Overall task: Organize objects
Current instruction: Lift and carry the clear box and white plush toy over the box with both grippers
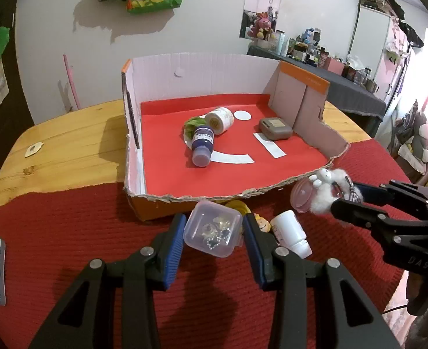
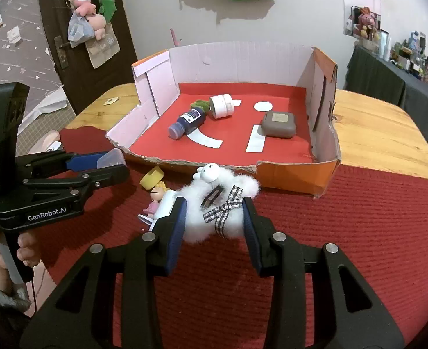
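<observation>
The left tool (image 1: pixel 214 229) is closed on a small clear plastic box (image 1: pixel 212 228) with beads and small metal pieces inside; both blue pads press its sides and the box is lifted above the red cloth (image 1: pixel 68 232). The right tool (image 2: pixel 214 218) grips a white fluffy toy (image 2: pixel 219 200) with a checked black-and-white ribbon, and its pads press into the fur on both sides.

Just behind the tools, on the cloth, lie a white bottle (image 1: pixel 290 231), a small doll with yellow hair (image 2: pixel 155 199) and a yellow ring-shaped piece (image 2: pixel 152 177).

Further away stands an open cardboard box (image 2: pixel 324 174) with a torn front edge and a red floor. Inside it a dark blue bottle (image 2: pixel 187 122) lies on its side, touching a white roll (image 2: pixel 221 106); a green thing (image 2: pixel 199 104) lies behind the bottle. A brown case (image 2: pixel 277 123) rests on the right part of the floor, apart from them. White paper shapes are on the red floor.

The wooden bench (image 2: pixel 373 133) carries the cardboard box and the cloth.
</observation>
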The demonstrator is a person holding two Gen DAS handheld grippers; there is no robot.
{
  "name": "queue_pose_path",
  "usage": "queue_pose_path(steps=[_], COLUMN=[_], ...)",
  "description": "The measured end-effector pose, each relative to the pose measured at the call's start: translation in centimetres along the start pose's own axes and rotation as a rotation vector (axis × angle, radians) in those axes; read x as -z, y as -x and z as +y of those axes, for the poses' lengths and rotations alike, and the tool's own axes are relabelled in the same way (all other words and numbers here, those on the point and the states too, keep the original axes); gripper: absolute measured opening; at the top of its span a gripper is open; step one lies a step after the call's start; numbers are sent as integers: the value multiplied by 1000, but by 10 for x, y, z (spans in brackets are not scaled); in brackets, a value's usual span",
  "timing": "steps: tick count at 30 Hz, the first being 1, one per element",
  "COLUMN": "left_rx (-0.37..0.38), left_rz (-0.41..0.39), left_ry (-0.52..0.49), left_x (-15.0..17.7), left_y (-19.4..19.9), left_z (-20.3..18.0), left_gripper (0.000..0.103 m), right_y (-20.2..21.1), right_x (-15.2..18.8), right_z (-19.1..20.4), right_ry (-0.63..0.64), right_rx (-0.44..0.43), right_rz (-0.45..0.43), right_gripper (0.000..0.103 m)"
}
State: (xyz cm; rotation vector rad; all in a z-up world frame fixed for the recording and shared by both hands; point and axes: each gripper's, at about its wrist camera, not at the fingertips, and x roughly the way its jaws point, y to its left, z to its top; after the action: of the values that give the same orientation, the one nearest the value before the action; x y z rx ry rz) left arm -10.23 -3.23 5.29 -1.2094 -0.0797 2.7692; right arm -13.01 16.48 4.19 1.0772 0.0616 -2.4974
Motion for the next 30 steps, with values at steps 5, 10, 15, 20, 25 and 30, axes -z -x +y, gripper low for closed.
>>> queue_pose_path(steps=[5, 10, 15, 20, 25, 30], left_rx=[2, 5, 6, 2, 9, 16], left_rz=[-10, -20, -15, -2, -8, -16], left_ry=[-1, -3, -1, -4, -7, -7], left_x=[-3, -5, -5, -2, -3, -4], left_y=[3, 6, 6, 4, 4, 5], left_z=[0, -1, -1, 0, -1, -2], left_gripper=[42, 42, 42, 42, 42, 42], right_y=[5, 9, -9, -23, -14, -13], right_x=[-1, -4, -4, 8, 6, 5], right_z=[0, 2, -3, 1, 5, 4], right_ry=[-2, -5, -26, -27, -3, -11], right_rx=[-13, -26, -45, -76, -68, -74], right_rz=[-16, -26, 11, 49, 34, 32], right_gripper=[35, 32, 13, 10, 9, 9])
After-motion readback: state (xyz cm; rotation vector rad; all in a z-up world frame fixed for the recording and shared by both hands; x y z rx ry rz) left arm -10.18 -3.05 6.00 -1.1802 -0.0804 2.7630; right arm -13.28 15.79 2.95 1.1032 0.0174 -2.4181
